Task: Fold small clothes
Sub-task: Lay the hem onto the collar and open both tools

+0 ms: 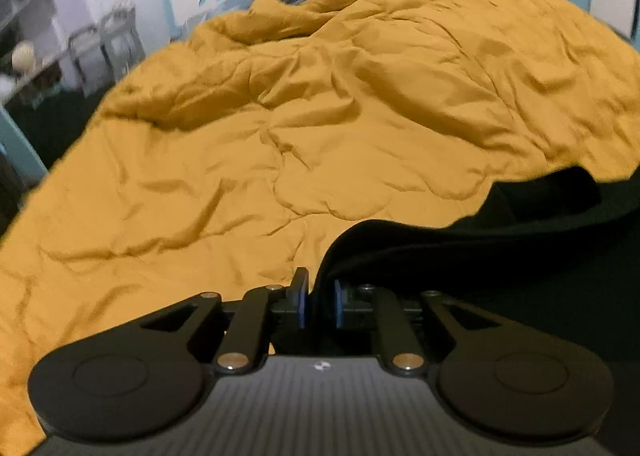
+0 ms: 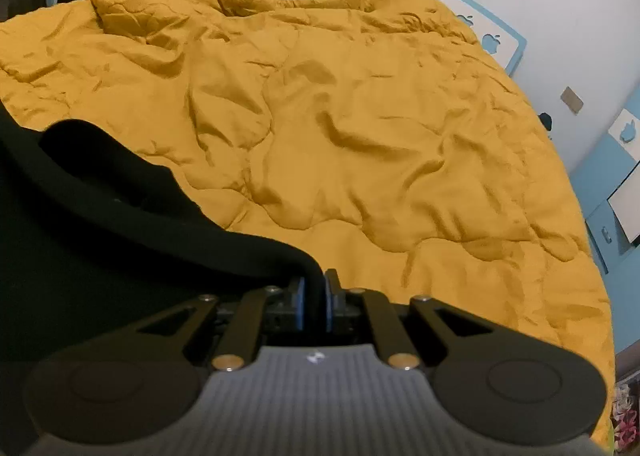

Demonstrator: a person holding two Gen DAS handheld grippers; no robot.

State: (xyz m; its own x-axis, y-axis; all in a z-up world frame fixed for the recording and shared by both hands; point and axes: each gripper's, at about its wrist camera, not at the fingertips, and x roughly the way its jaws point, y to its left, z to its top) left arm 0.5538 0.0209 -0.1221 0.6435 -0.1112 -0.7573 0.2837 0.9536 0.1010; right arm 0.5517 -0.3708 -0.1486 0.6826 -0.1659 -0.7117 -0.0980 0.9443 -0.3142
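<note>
Both grippers' fingers [image 1: 303,296] pinching black garment [image 1: 500,256]; shelves [image 1: 24,16] only leftward

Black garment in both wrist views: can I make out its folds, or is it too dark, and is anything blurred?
Left wrist view: the black garment is near-featureless shadow, only its edge against the yellow quilt reads; room at the far left is smeared. Right wrist view: garment equally dark, one rolled hem visible; quilt sharp, fisheye bending the bed's outline.

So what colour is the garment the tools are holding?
Black garment, plain as far as visible; clearest in the right wrist view, against the mustard quilt.
</note>
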